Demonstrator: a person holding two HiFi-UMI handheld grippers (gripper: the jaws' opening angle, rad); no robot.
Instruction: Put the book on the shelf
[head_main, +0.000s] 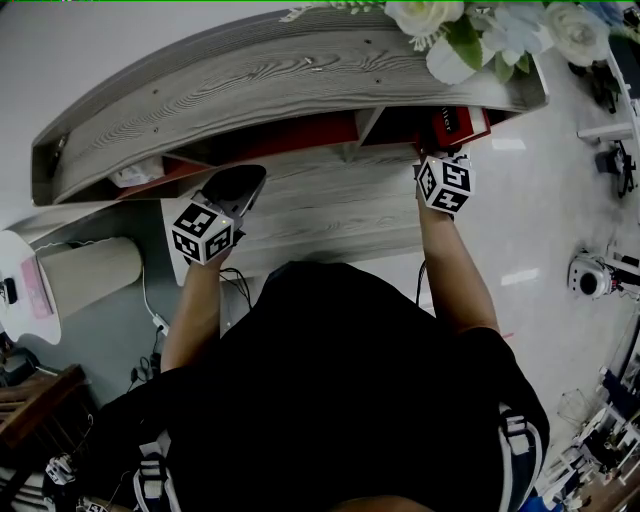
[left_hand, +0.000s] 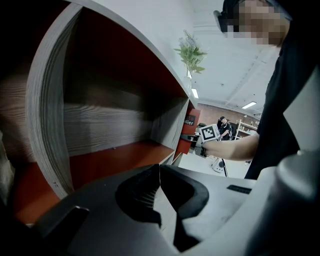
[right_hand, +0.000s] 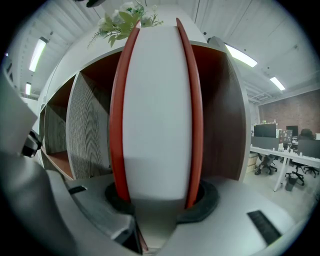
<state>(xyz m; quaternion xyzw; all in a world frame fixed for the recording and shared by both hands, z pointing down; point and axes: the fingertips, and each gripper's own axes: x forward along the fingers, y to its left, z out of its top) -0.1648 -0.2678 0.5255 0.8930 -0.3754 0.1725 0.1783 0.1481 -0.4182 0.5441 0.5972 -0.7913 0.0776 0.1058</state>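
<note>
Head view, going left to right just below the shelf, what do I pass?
Beige roll → left tongs → right tongs gripping the red book → white round device on the floor.

– How much of the red-covered book with white pages (head_main: 455, 125) shows from the head view?
– Only a strip of cover. The rest lies under the top board of the grey wood-grain shelf (head_main: 280, 80), and its white print is too small to read.
– And from the left gripper view?
– A divider hides most of it and cuts the lettering short.
– The right gripper (right_hand: 157, 197)?
– From the head view, its marker cube (head_main: 444, 185) covers the jaws.
– The white flowers (head_main: 440, 20)?
– Cut off by the top edge.
</note>
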